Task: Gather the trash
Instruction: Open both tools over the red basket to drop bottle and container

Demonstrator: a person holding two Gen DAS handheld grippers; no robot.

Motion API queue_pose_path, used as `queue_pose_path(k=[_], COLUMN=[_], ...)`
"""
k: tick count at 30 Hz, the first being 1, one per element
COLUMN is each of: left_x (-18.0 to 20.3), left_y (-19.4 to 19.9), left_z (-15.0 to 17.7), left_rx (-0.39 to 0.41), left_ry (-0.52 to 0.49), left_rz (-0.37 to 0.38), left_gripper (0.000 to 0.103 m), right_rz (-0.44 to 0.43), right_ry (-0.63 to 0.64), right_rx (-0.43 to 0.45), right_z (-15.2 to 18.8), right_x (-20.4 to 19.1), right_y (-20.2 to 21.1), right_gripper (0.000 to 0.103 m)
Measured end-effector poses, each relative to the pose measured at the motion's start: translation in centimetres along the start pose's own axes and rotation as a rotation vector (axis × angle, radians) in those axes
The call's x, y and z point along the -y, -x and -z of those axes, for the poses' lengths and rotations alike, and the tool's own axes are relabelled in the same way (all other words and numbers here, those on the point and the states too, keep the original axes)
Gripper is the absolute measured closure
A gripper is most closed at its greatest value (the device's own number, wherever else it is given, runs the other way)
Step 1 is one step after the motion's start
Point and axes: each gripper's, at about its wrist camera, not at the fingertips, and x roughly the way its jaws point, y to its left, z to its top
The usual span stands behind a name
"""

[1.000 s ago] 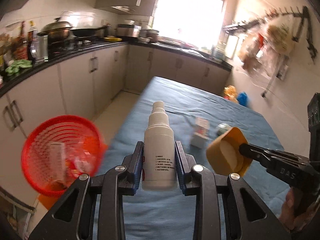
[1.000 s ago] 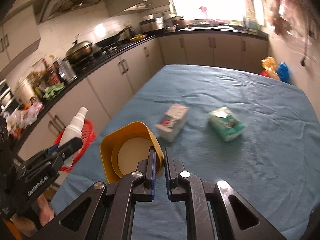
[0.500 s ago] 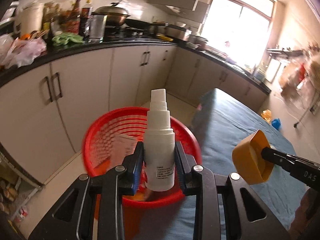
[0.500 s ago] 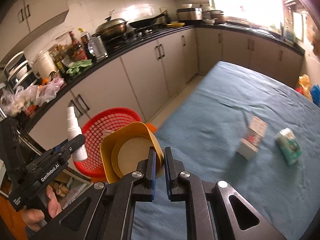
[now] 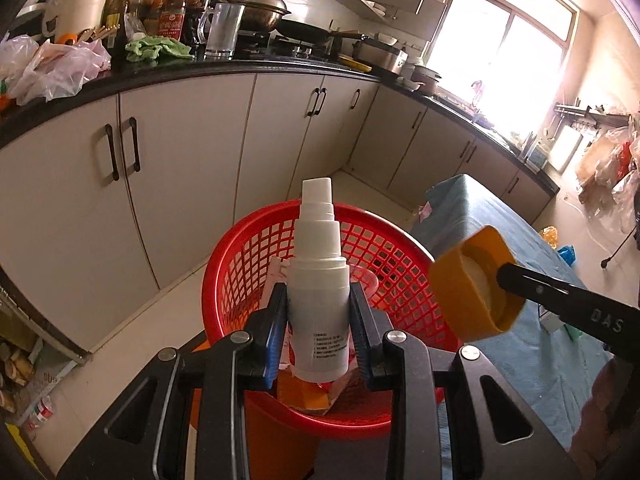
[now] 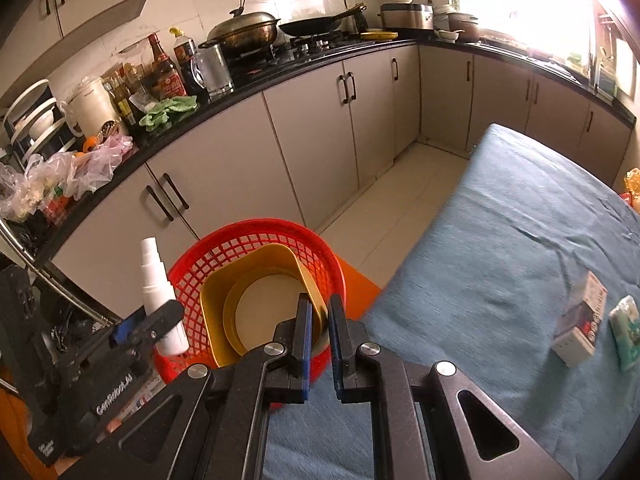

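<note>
Clamped upright in the left hand-held gripper (image 5: pixel 319 334): a white plastic spray bottle (image 5: pixel 319 304) with stepped nozzle cap and small dark print low on its body, poised above the round red plastic mesh basket (image 5: pixel 256 280); pinched by its rim in the narrow right hand-held gripper (image 6: pixel 319 336): a squarish mustard-yellow plastic container (image 6: pixel 256 304) with a pale round disc inside, tilted open-side toward the camera, also over the basket in the right wrist view; inside the basket, crumpled wrappers and an orange scrap, hard to tell apart. Right of the basket, a desk draped in blue-teal cloth (image 6: pixel 520 240); lying far right on it, a small white carton (image 6: pixel 580 320) just beside a green soft packet (image 6: pixel 626 328). Beyond, beige cupboard doors (image 5: pixel 180 168) under a black counter crowded with sauce bottles, a green rag, plastic bags, a lidded wok (image 6: pixel 244 32); bright window (image 5: pixel 512 52) far right.
</note>
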Motion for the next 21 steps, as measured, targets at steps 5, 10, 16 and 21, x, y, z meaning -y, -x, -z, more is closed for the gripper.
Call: queue_pose_path(k=[5,10,16,21], left_x=[0.0,0.1,0.7,2.1], left_y=[-0.7,-1.2,-0.2,0.8], left_z=[0.1,0.2,0.0,0.1], left_rx=[-0.014,-0.020,0.005,0.012], left_ry=[-0.005,-0.005,-0.007,-0.024], left_rz=[-0.001,-0.007,-0.001,0.023], left_gripper=[0.074,0.070,0.047,0.046], right_rz=[-0.003,0.002,-0.025,-0.027], right_ry=[-0.004,-0.005,-0.022,-0.063], right_rx=[-0.030,-0.048,-0.038,-0.007], right_z=[0.0,0.1,0.0,0.4], right_x=[-0.2,-0.2,0.6,2.5], right_y=[-1.8,-2.8,-2.1,0.2], right_gripper=[0.094,0.091,0.088,0.088])
